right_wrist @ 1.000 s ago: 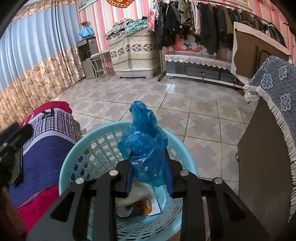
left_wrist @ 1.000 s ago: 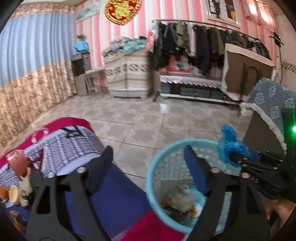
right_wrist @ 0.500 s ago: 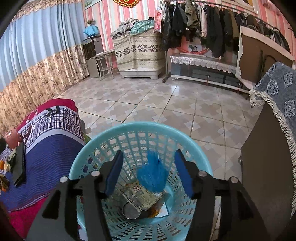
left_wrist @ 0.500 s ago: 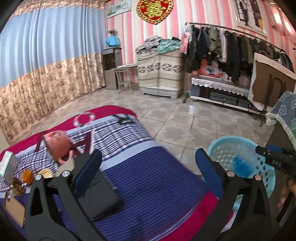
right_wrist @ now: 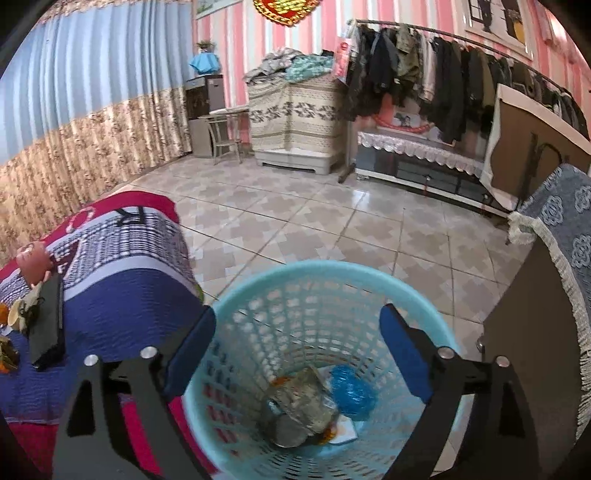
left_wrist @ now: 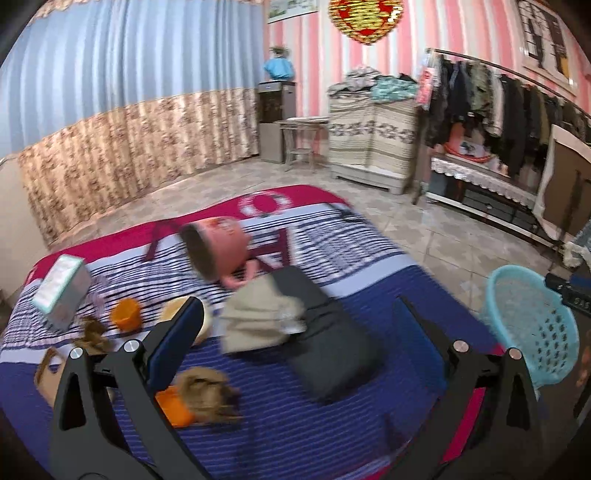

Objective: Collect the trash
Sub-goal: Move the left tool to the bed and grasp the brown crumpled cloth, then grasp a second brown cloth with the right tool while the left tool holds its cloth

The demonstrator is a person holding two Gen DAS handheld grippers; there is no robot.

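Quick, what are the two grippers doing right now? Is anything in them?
Left gripper: open, empty, over the blanket.
Right gripper: jaws opening, empty; blue bag lies in the basket.

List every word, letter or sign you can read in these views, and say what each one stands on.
"R": one large dark letter on the red, white and blue striped blanket.
Red and gold round wall ornament: its character is too blurred to read.
Pink plastic cup: the print is smeared and cannot be read.
Grey box with a teal label: the label is blurred and cannot be read.
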